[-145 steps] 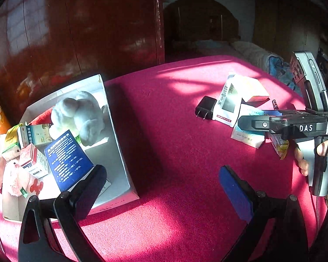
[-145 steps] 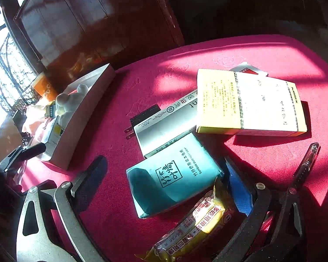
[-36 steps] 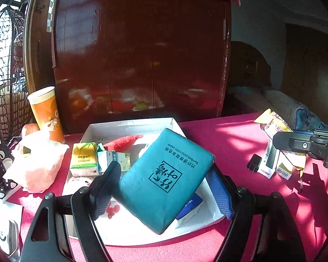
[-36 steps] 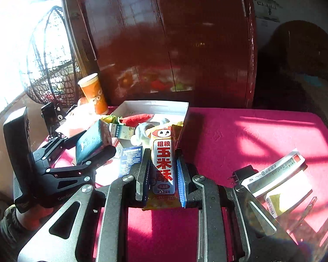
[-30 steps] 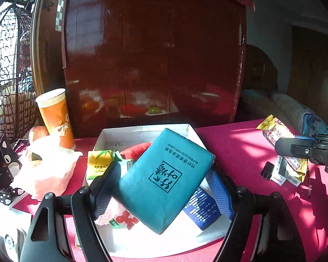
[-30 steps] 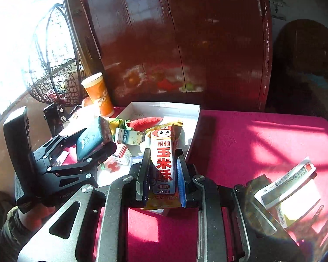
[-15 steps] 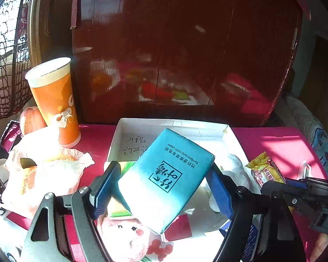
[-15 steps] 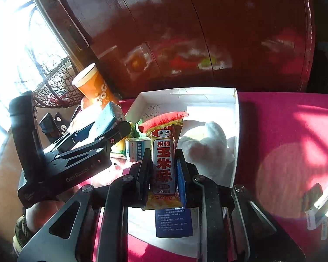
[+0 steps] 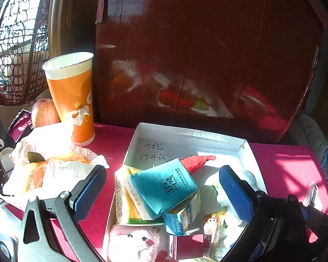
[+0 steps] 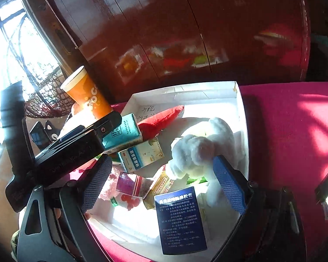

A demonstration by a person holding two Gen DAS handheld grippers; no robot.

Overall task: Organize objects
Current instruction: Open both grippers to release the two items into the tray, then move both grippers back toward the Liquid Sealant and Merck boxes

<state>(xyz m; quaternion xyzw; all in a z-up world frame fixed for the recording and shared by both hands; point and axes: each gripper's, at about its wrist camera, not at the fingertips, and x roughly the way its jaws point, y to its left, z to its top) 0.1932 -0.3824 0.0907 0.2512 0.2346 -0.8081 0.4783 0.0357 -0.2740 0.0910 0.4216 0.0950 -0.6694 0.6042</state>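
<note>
My left gripper (image 9: 161, 170) hangs over the white box (image 9: 185, 132), its jaws opening. The teal tissue pack (image 9: 164, 190) lies below them on the cartons in the box, clear of both blue pads. Over the box's near side, my right gripper (image 10: 161, 163) also has its jaws opening, with nothing pressed between its pads. The yellow corn snack packet (image 10: 161, 183) lies in the box among the small cartons, and it shows in the left wrist view too (image 9: 212, 224). The tissue pack (image 10: 124, 134) sits just past the left gripper's black finger (image 10: 107, 122).
The box also holds a white plush (image 10: 199, 148), a red plush (image 9: 196, 161), a pink plush (image 9: 133, 242) and a dark blue carton (image 10: 181, 220). An orange cup (image 9: 72, 96), an apple (image 9: 44, 113) and wrapped food (image 9: 50, 166) stand left. A dark wooden cabinet (image 9: 207, 54) rises behind.
Both grippers came over the box and opened. The tissue pack left the left jaws and the snack packet left the right jaws; both now lie in the box.
</note>
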